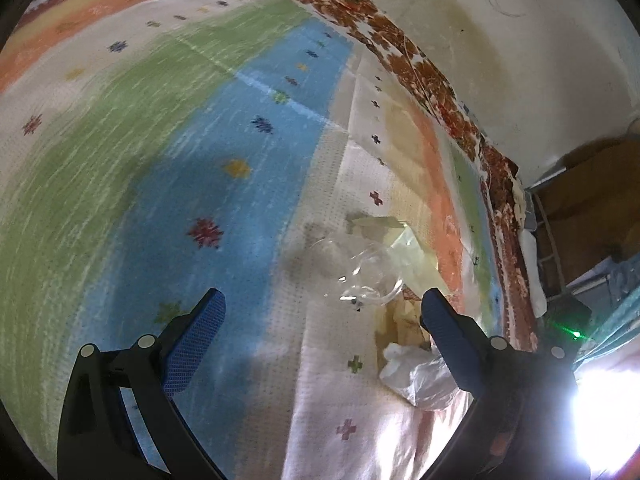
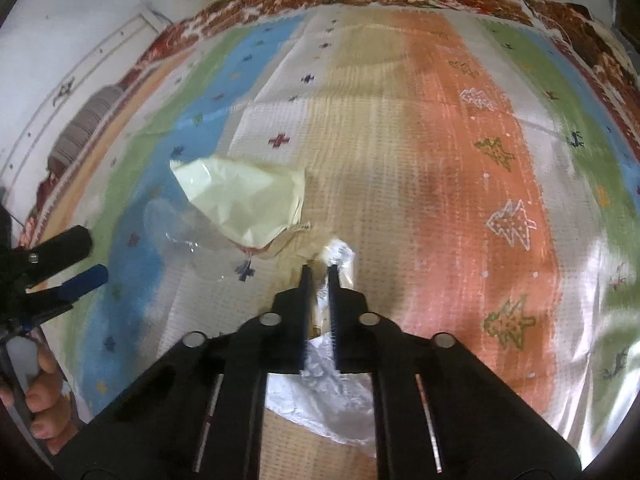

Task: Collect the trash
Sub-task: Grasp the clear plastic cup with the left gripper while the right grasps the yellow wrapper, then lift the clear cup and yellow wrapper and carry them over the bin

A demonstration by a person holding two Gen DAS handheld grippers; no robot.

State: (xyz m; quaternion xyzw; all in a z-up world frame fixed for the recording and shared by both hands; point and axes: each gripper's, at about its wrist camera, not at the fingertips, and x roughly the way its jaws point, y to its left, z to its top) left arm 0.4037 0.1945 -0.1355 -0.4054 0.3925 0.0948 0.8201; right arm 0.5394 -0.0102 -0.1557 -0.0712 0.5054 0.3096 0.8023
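Two hand-held grippers worked: the right hand-held gripper (image 2: 319, 268) had pinched white crumpled plastic (image 2: 320, 372) thinly, so it might slip; the left hand-held gripper (image 1: 320, 304) gaped, empty, behind a clear cup (image 1: 362, 276).

A striped mat (image 2: 400, 128) covers the floor, its bands running green, blue, white, tan and orange, dotted with small cross-shaped flowers and tree figures. A red-brown floral rug (image 1: 404, 44) borders it toward twelve o'clock in the right wrist view. Beyond lies a pale wall (image 1: 520, 60). At three o'clock in the left wrist view, a green light (image 1: 576, 335) glows on dark equipment.
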